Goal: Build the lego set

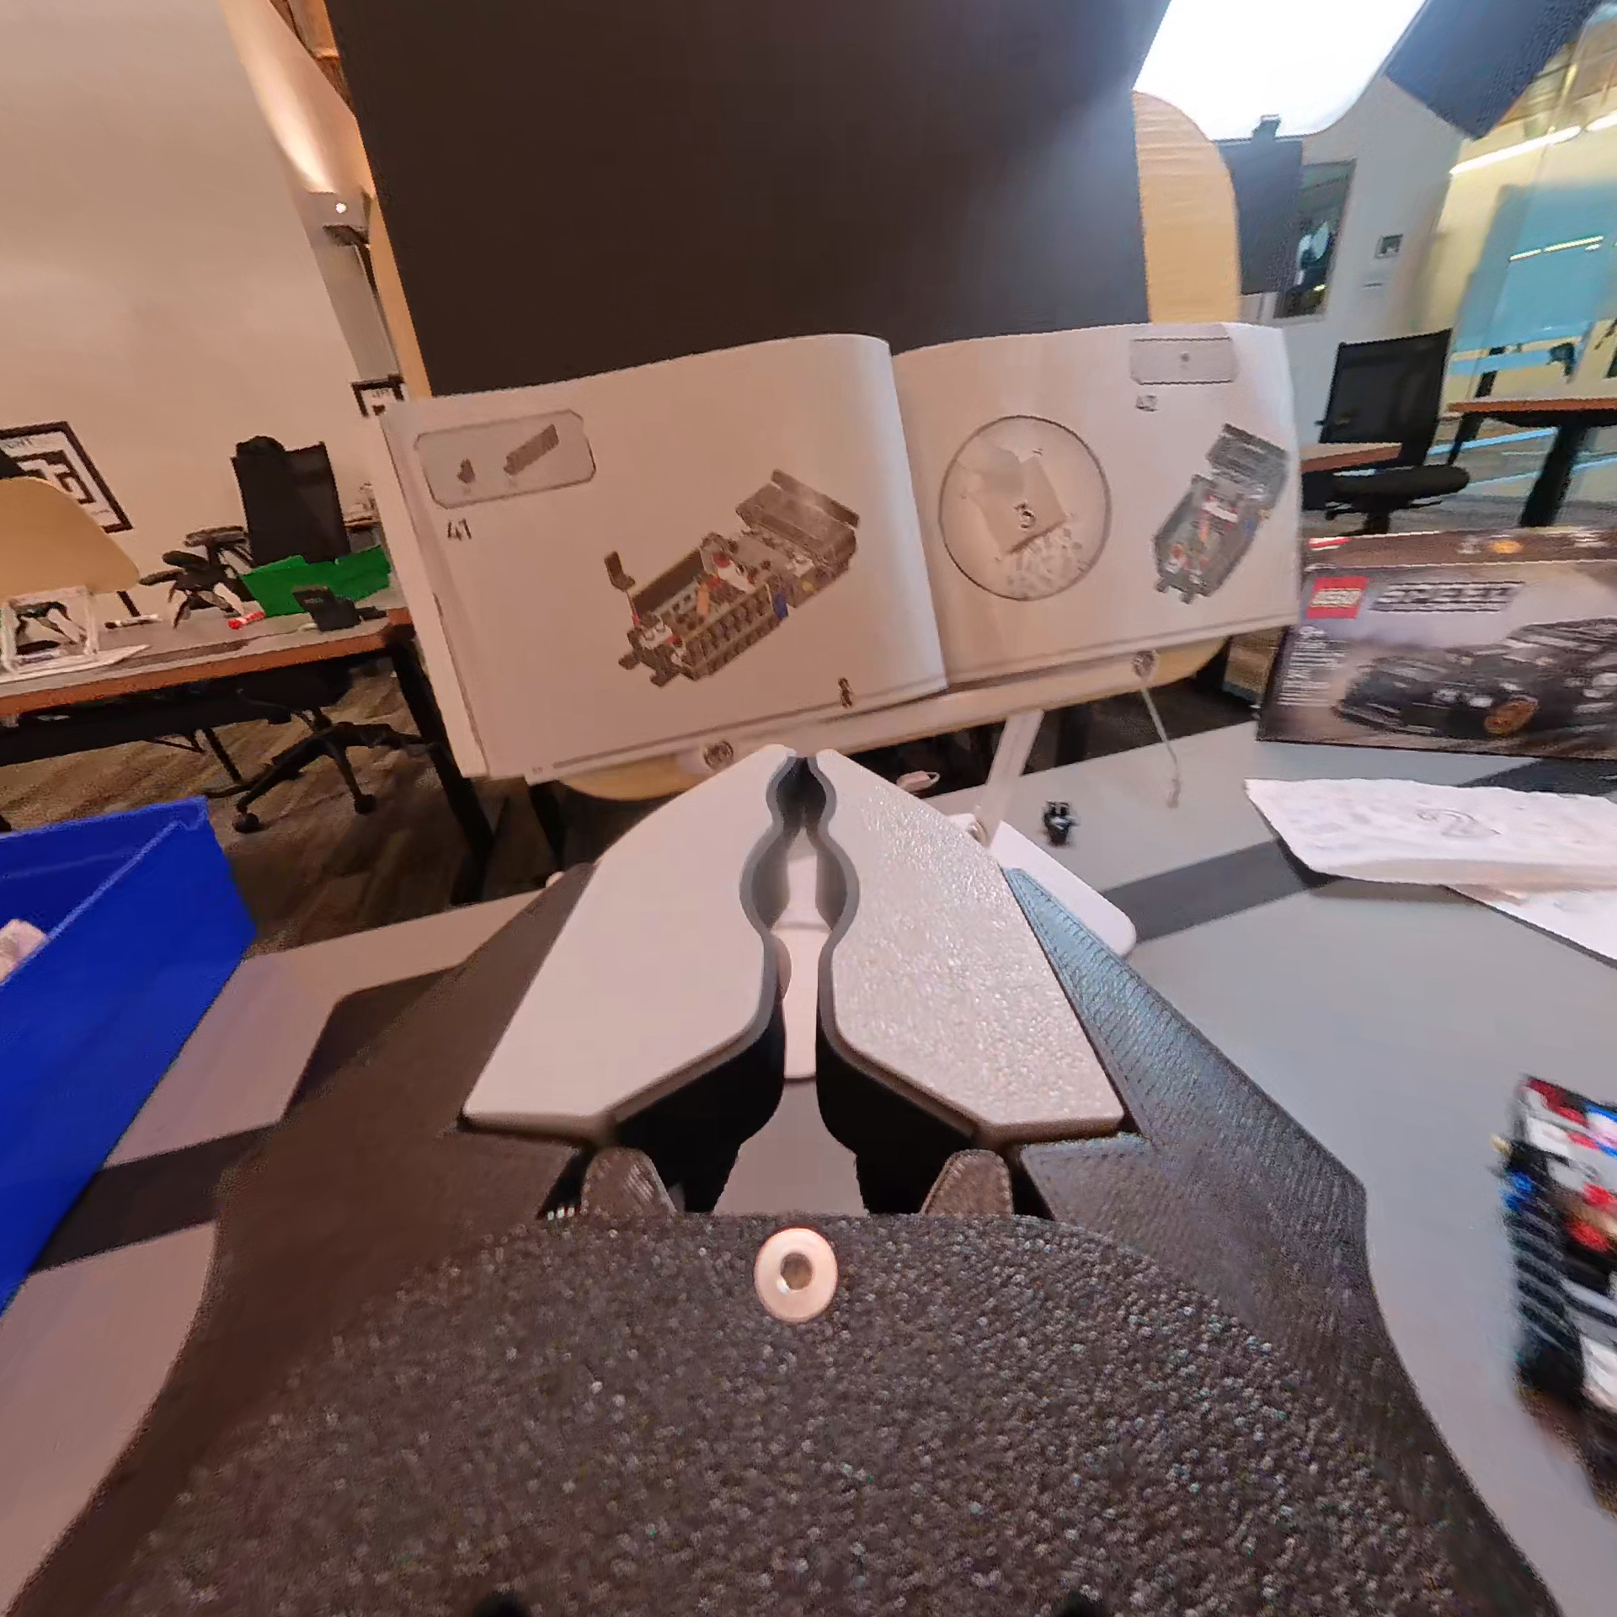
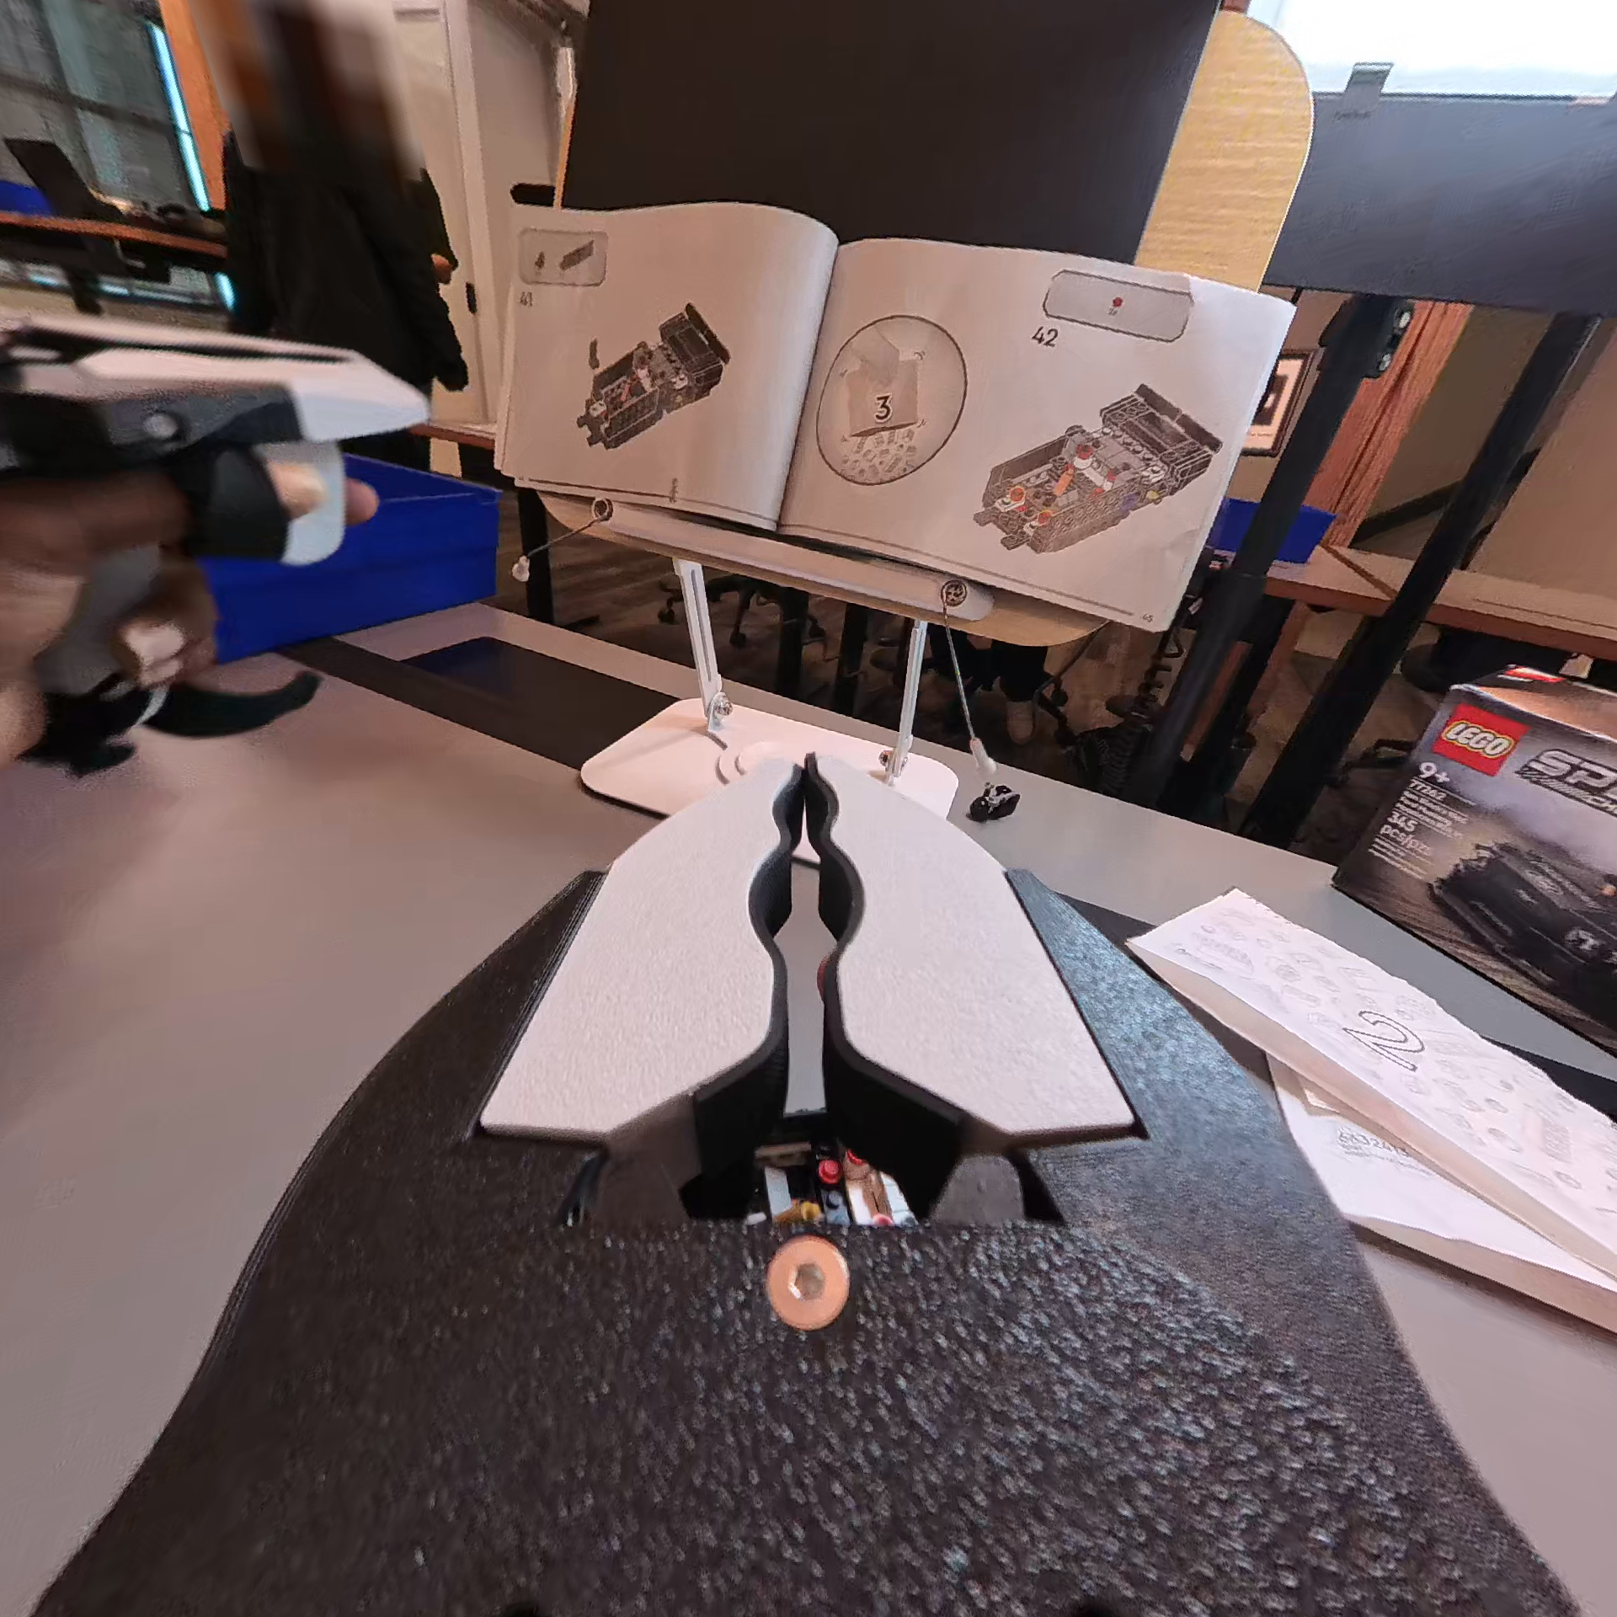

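Observation:
My left gripper (image 1: 801,772) is shut, with its tips touching and nothing visible between them. It hovers over the grey table in front of the open instruction booklet (image 1: 787,542) on a white stand. It also shows at the upper left of the right wrist view (image 2: 385,402), held by a hand. My right gripper (image 2: 805,770) is shut too, above a partly built brick model (image 2: 831,1181) that shows only through the gap under its fingers. The model appears blurred at the right edge of the left wrist view (image 1: 1562,1269). A small black piece (image 2: 993,801) lies by the stand's base (image 2: 665,761).
A blue bin (image 1: 96,980) stands at the table's left edge. A dark toy box (image 2: 1505,840) and white paper bags (image 2: 1365,1050) lie at the right. A dark panel rises behind the booklet. A person stands behind the table at far left (image 2: 350,262). Desks and chairs lie beyond. About 20 cm separates my left fingertips from my right.

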A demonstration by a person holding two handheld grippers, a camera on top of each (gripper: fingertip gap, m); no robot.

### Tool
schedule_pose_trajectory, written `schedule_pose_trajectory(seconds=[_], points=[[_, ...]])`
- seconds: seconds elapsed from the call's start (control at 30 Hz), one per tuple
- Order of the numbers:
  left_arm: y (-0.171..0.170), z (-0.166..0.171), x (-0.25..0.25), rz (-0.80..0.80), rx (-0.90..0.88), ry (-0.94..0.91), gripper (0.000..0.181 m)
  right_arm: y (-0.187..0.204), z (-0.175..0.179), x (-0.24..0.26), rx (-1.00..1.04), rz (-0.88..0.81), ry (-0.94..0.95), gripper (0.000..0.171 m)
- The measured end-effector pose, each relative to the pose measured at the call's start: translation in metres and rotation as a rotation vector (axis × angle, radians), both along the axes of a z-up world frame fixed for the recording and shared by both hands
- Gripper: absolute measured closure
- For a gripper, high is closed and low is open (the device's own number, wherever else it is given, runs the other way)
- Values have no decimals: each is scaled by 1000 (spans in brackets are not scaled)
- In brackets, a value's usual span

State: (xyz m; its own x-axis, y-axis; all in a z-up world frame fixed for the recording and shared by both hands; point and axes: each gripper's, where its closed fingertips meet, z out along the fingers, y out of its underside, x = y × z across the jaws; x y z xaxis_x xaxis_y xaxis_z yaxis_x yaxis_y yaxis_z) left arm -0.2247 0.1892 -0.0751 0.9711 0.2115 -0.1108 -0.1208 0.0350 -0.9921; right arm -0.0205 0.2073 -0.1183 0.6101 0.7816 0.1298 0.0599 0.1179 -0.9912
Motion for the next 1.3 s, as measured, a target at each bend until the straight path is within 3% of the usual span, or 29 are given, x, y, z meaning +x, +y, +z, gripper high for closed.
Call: schedule_pose_trajectory(seconds=[0.2,0.4,0.87,1.3], points=[[49,9,-32,72,-35,26,181,4,4,8,14,-19,-11,171],[67,9,-40,95,-46,15,181,11,10,18,-2,-35,13,171],[65,16,-43,104,-30,5,181,9,6,15,-12,-12,2,171],[42,24,-59,143,-4,0,181,8,5,15,-13,-8,-2,171]])
